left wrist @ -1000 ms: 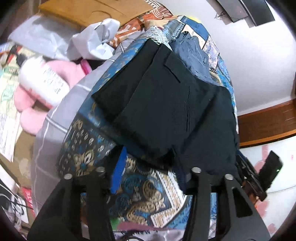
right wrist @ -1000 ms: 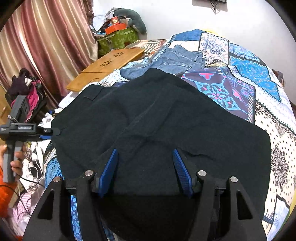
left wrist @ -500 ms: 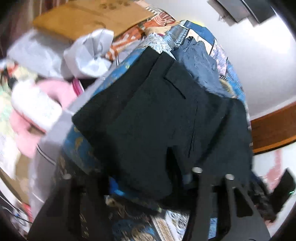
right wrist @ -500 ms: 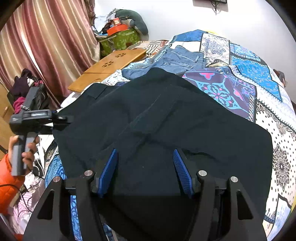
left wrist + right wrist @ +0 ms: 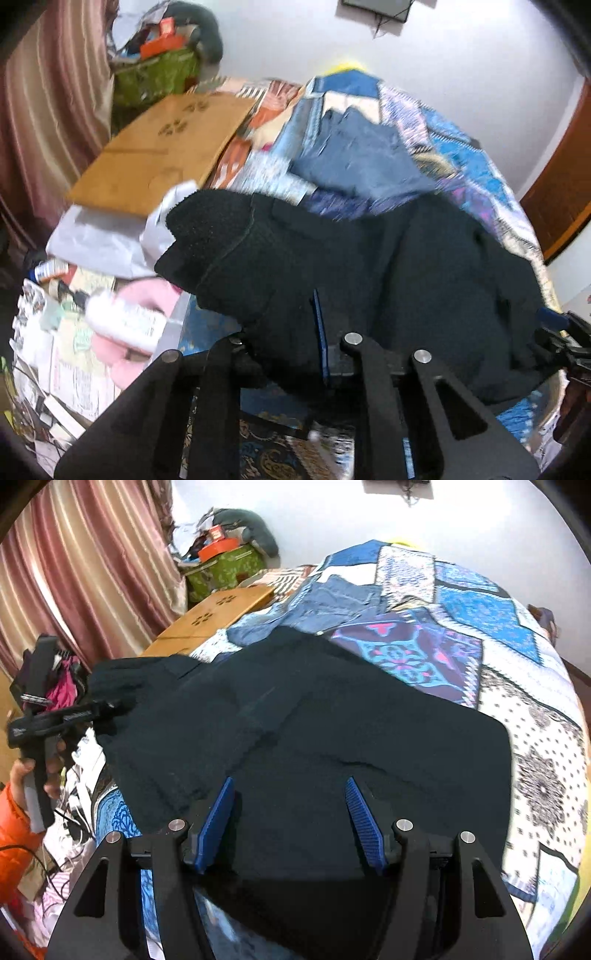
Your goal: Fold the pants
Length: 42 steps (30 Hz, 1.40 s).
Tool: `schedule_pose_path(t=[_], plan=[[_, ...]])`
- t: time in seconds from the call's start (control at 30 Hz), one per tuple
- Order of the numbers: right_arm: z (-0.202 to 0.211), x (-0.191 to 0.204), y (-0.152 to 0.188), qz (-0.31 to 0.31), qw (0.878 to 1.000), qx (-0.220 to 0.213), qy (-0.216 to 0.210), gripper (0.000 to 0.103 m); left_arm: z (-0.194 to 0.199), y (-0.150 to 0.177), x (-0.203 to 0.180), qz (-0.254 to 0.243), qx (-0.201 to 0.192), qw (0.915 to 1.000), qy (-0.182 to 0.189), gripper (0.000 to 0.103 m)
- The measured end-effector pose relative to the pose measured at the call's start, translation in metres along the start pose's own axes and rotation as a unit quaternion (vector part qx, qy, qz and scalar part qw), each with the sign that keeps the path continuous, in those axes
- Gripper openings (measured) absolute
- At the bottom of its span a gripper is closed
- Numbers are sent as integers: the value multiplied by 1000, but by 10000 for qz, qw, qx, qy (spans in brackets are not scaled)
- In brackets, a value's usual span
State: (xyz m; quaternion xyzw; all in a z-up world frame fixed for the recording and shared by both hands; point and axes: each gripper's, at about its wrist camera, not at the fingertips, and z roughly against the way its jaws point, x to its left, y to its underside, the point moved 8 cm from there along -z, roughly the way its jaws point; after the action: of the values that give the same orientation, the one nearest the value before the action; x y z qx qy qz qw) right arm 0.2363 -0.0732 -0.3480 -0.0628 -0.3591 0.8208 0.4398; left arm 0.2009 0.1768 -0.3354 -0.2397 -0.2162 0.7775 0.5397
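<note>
Black pants lie spread on a patterned bedspread. In the left wrist view the pants bunch over my left gripper; cloth fills the gap between its fingers and the left corner is lifted off the bed. The left gripper also shows at the left of the right wrist view, held against the pants' raised edge. My right gripper is open, its blue pads wide apart over the near part of the pants, nothing between them.
Blue jeans lie on the far side of the bed. A wooden lap table and a green box stand at the left. Beside the bed lie a white bottle, pink slippers and papers.
My left gripper has moved in onto the pants' left edge and lifted it, swinging up toward the bed. The cloth there now bunches. The right gripper has stayed open and in place.
</note>
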Motion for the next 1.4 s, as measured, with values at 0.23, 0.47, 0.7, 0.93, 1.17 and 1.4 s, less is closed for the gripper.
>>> schedule_pose_path(t=[0.23, 0.47, 0.7, 0.93, 1.17, 1.4], plan=[[41, -35, 1, -291, 9985, -352, 304, 59, 57, -30, -55, -685, -683, 9953, 102, 17], [60, -79, 16, -591, 9951, -425, 673, 59, 90, -46, -115, -1191, -977, 9869, 473, 16], [50, -101, 46, -810, 9941, -203, 694, 59, 102, -53, -175, -1596, -1003, 9787, 816, 14], [49, -106, 52, -934, 9941, -304, 463, 59, 85, -55, -237, -1735, -664, 9746, 1250, 14], [46, -108, 53, -994, 9939, -387, 263, 59, 68, -54, -292, -1881, -461, 9688, 1547, 14], [47, -110, 53, -997, 9939, -453, 138, 59, 54, -24, -354, -2406, -215, 9514, 1908, 14]])
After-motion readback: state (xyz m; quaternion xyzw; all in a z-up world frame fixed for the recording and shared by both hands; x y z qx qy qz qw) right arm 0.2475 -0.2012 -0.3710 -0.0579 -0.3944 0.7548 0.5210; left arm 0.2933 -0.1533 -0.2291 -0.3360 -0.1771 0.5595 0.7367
